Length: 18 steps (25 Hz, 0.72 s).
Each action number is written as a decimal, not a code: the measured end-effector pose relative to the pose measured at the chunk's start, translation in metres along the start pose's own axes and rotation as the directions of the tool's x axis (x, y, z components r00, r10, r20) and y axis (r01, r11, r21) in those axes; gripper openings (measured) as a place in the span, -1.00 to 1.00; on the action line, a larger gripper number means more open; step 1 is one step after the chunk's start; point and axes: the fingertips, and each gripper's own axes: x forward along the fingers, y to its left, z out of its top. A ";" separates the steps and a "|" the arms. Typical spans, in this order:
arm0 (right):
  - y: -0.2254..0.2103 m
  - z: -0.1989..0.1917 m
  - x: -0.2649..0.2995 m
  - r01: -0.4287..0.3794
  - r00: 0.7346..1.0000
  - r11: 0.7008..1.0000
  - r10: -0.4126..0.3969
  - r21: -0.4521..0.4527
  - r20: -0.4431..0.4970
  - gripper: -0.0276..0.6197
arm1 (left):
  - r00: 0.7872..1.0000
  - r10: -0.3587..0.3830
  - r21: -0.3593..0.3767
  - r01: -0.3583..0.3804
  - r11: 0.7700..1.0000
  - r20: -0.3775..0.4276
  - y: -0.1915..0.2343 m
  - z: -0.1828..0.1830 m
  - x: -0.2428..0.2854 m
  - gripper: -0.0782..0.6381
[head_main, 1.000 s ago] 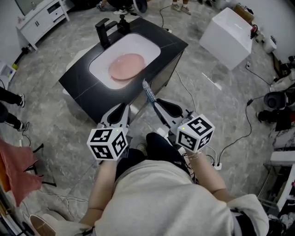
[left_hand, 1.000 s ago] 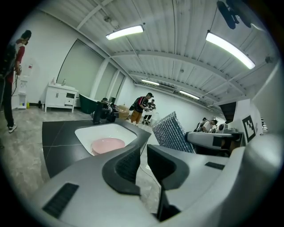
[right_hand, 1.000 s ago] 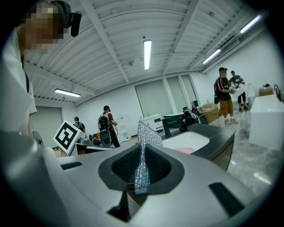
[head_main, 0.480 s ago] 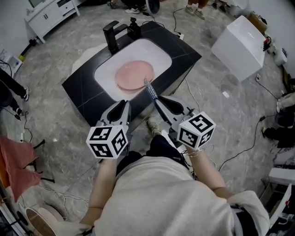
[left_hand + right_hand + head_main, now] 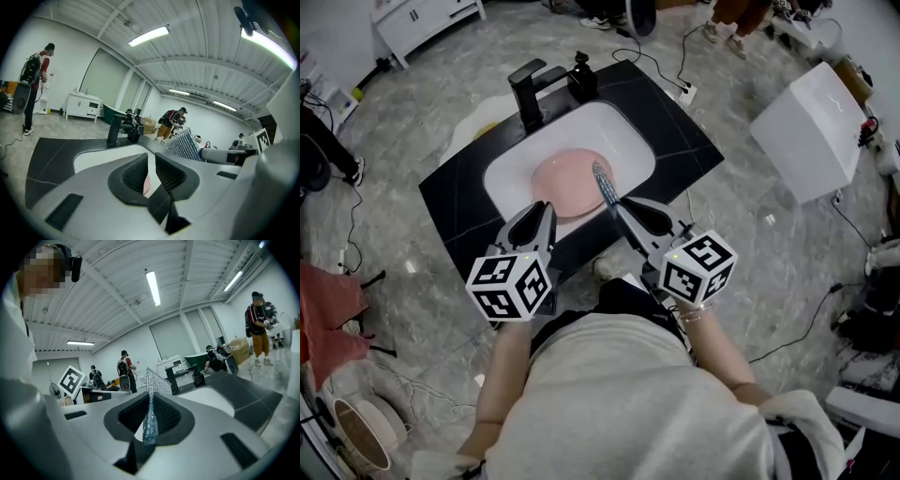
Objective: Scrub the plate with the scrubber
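Since the glittery silver-blue mesh scrubber [image 5: 605, 185] hovers over the round pink plate [image 5: 565, 173] in the white sink basin [image 5: 630, 139], scrubbing looks unstarted (all left). Right gripper [image 5: 626, 208] pinches the scrubber; left gripper [image 5: 539, 217] is empty, its jaws barely parted.

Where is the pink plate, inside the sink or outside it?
Inside. The pink plate lies in the white sink basin, near the black faucet.

Plate [image 5: 567, 178] in sink [image 5: 630, 129], faucet [image 5: 528, 89] behind, scrubber [image 5: 603, 183] above plate's rt side.
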 end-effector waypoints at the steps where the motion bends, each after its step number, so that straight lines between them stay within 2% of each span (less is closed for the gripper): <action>1: -0.008 0.004 0.004 -0.015 1.000 1.000 0.015 0.000 -0.001 -0.78 | 1.000 0.017 0.005 -0.017 1.000 -0.005 0.001 0.001 0.007 -0.61; 10: -0.062 0.017 0.034 -0.140 0.988 0.990 0.140 0.008 -0.060 -0.78 | 0.985 0.170 -0.042 -0.171 0.984 -0.012 0.016 -0.001 0.053 -0.61; 18: -0.084 0.011 0.052 -0.215 0.970 0.976 0.218 0.039 -0.105 -0.78 | 0.967 0.247 -0.090 -0.252 0.964 -0.059 0.024 -0.020 0.063 -0.61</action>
